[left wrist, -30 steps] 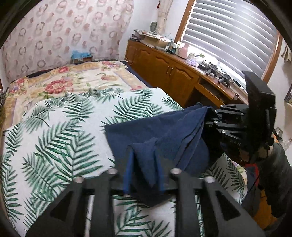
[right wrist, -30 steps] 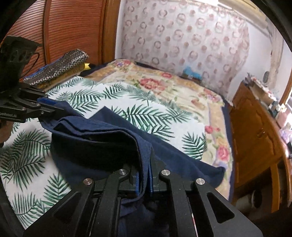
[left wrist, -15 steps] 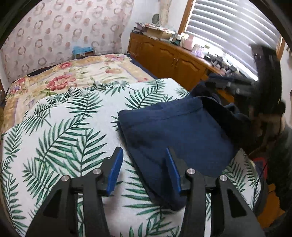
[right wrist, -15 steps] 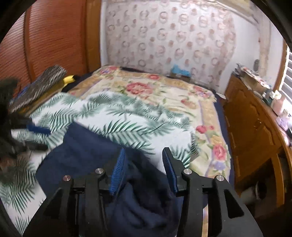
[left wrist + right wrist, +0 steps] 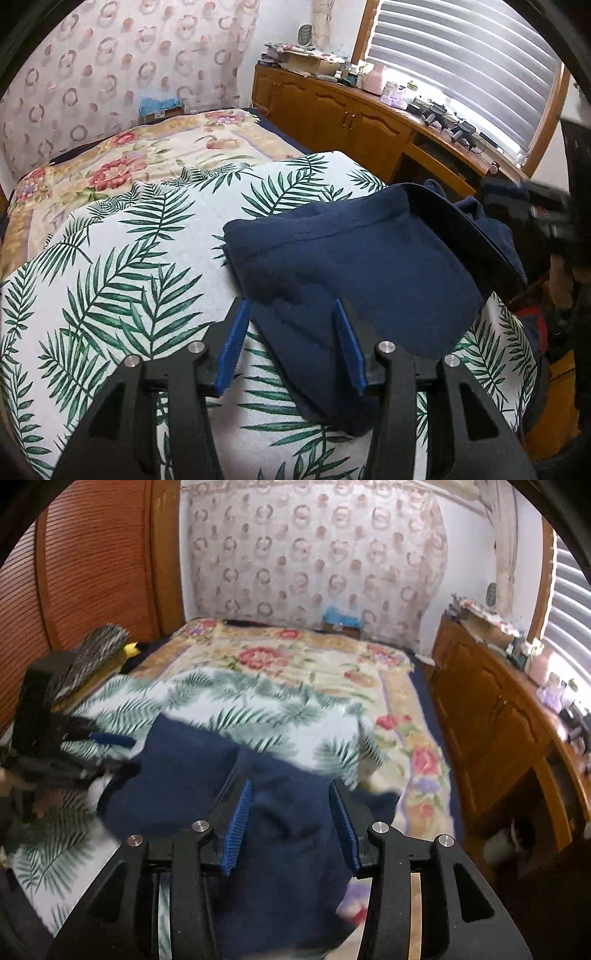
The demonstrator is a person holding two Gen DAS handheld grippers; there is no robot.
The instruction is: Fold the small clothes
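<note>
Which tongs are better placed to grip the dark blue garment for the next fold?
Probably the left tongs: open, at the navy garment's sharply seen near corner. The right tongs are open too, but their view is blurred.

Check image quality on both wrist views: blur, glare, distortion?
Left wrist: mostly sharp, navy garment and leaf bedspread crisp; blinds bright, the right gripper at frame edge smeared. Right wrist: motion blur across garment and bedspread. Both: strong fisheye curving, dark corners.

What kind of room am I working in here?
Most likely a home bedroom: a bed under a palm-leaf cover, a wooden cabinet along the wall, and a blinded window.
</note>
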